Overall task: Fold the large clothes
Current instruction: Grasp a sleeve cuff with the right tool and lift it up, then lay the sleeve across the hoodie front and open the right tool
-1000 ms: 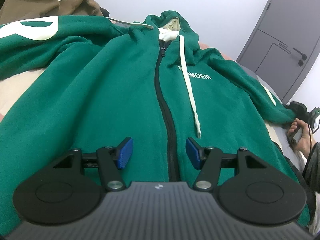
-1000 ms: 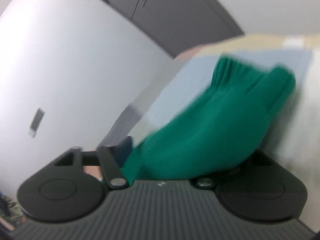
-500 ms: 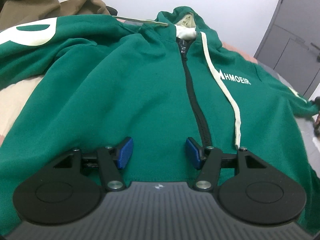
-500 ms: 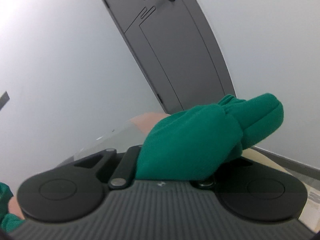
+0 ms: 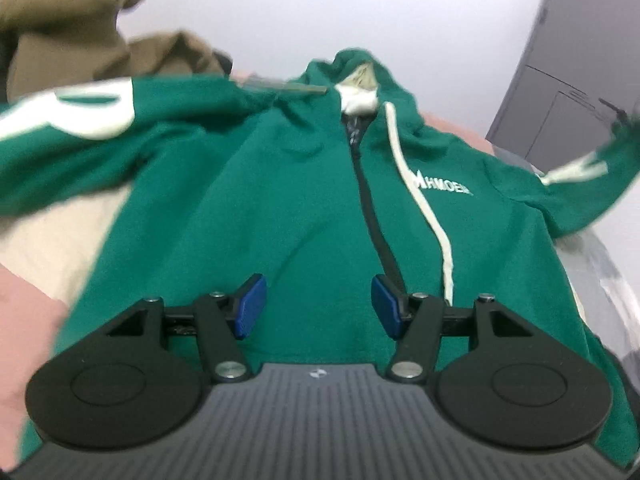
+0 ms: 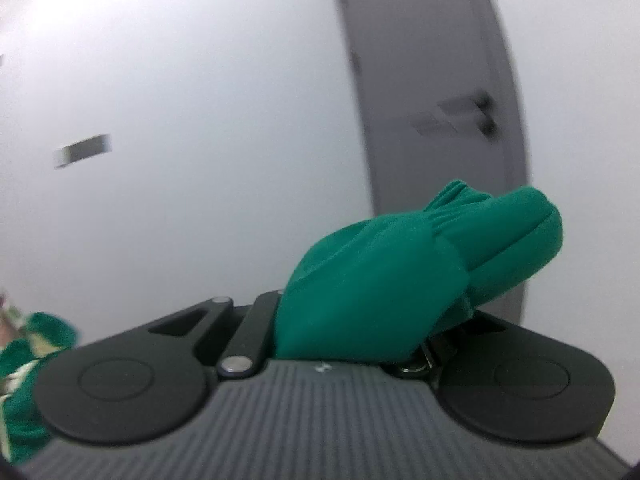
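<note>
Over hoodie (image 5: 280,208) hem, L tool (image 5: 318,306) agape, R tool (image 6: 348,344) probably clamping cuff (image 6: 400,280).

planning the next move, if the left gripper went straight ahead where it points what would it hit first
Most likely the green hoodie: the open left gripper points along its front panel, just left of the zipper. Depth is unclear.

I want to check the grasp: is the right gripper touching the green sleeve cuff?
Touching. In the right wrist view the sleeve cuff bulges out from between the fingers of the right gripper, which is clamped on it.
</note>
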Demonstrator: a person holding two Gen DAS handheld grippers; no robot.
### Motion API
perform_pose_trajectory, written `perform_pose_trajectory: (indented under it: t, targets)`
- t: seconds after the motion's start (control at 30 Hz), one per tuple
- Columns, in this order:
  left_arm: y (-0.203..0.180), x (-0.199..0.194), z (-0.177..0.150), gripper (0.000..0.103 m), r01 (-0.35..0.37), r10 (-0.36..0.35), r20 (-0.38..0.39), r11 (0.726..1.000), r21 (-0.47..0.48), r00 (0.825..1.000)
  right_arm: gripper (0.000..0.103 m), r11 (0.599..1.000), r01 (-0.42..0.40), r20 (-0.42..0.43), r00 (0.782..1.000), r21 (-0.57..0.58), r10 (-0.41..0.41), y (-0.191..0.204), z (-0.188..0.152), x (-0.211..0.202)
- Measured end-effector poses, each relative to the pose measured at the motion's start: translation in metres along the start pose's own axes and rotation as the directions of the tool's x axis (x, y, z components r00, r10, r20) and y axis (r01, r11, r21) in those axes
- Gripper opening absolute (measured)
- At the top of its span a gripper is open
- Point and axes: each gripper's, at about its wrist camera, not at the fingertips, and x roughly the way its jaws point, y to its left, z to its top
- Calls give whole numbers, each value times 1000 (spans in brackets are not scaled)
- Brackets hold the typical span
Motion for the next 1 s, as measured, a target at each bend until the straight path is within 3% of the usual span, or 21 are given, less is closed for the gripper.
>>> perform_pose_trajectory:
  t: [0.2,0.4,0.57,0.7,0.9,1.0]
  targets:
    - [14,-52,1,64,69,-68,75,998,-10,995,13,967,-151,87,981,-206,172,121,43,-91]
    - [37,-92,-1,64,95,-88,155,995,-40,984,13,902,-275,80,945,-333,317,227,35,-170]
    - [63,-112,-4,64,102,-84,201,991,-84,976,15,812,-379,-10,908,-443,418,295,-14,-212]
    - [88,-118,-4,64,132,-93,231,978,-160,969,15,736,-473,-151,874,-484,462,346,-71,-236]
    - [110,-117,-3,64,173,-113,261,960,-220,959,18,648,-597,-391,801,-474,453,387,-162,-268]
    - [112,-114,-3,64,191,-128,271,957,-219,954,23,619,-628,-462,774,-472,433,390,-182,-265]
